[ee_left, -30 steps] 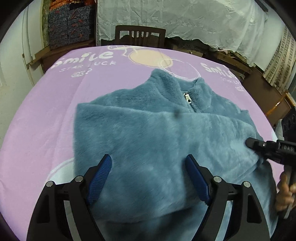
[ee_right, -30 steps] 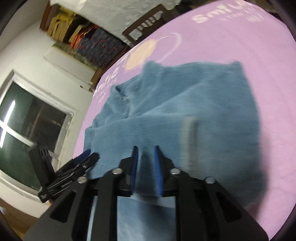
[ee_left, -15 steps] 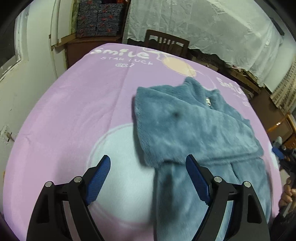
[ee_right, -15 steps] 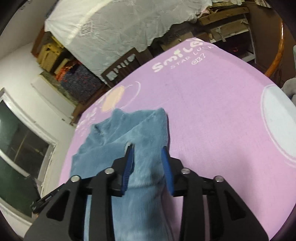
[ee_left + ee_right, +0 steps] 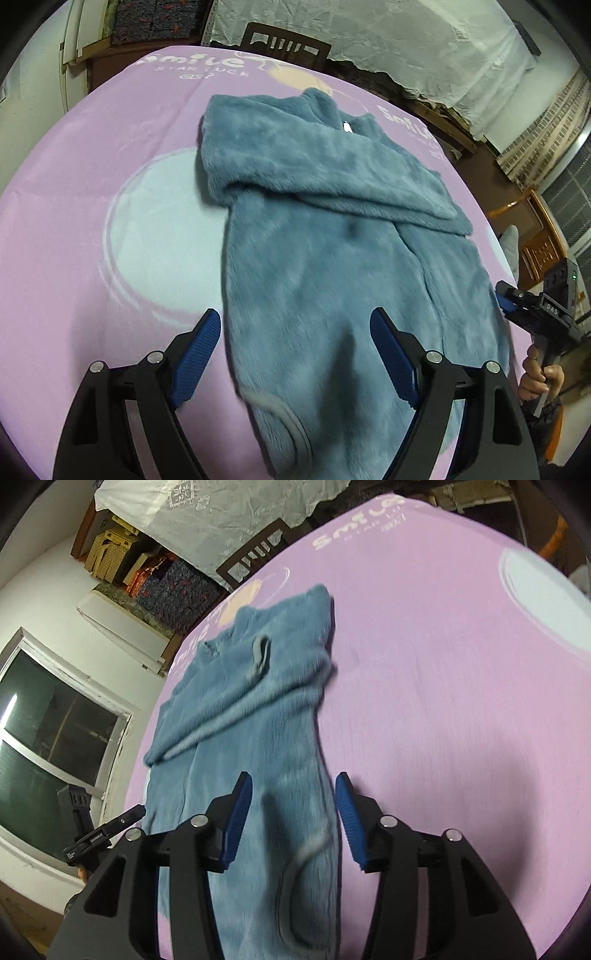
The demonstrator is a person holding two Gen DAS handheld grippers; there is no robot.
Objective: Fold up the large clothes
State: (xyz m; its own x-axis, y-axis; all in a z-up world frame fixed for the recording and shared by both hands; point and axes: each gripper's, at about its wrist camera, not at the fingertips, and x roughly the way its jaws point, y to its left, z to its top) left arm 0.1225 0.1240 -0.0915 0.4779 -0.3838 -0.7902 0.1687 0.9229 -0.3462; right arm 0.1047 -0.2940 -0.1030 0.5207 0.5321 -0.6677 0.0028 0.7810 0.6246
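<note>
- Blue fleece jacket (image 5: 332, 229) lies flat on the pink blanket (image 5: 110, 184), sleeves folded across the chest, collar at the far end. In the left wrist view the left gripper (image 5: 295, 354) hangs above the near hem, jaws wide and holding nothing; the jacket's left edge runs between them.
- Right wrist view: the jacket (image 5: 251, 701) stretches away ahead. The right gripper (image 5: 293, 819) has just been opening, its half-parted jaws empty over the hem's right edge.

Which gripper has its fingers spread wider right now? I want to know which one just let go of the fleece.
The left gripper is wider. The right gripper is narrower; its jaws have just been opening, the blue fleece jacket below them unpinched.
</note>
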